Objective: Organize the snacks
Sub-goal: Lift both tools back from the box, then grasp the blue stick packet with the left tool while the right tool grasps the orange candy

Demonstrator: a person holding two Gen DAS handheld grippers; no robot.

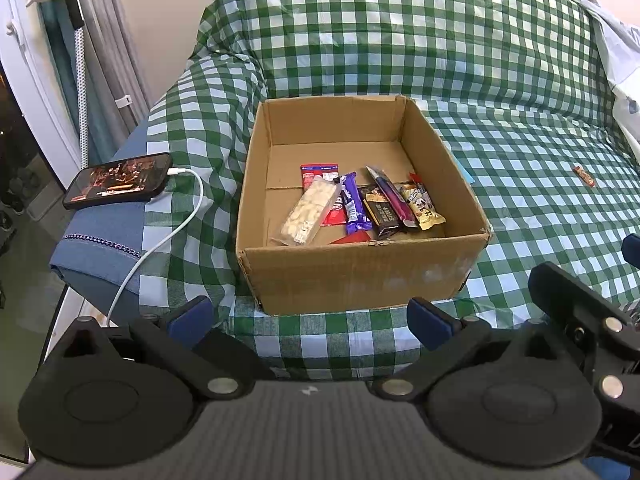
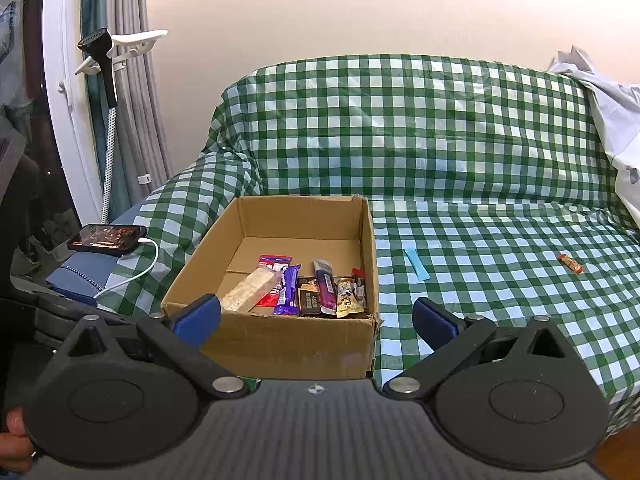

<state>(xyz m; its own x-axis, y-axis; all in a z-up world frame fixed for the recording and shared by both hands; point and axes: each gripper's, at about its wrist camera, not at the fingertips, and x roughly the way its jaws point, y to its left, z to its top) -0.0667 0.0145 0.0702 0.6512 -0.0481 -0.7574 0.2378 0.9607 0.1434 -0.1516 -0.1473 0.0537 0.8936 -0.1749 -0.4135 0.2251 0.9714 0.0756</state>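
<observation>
No legible text

Print was seen on the wrappers [image 1: 352, 204] in the box [image 1: 360, 272], but none could be read.

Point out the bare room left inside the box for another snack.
In the cardboard box, the back half of the floor, behind the snacks, is free, as is the front left corner beside the clear biscuit pack. The front right is crowded.

Open-topped cardboard box [image 2: 280, 344] stands just ahead; checked cloth [image 2: 500, 280] rightward lies mostly bare.
</observation>
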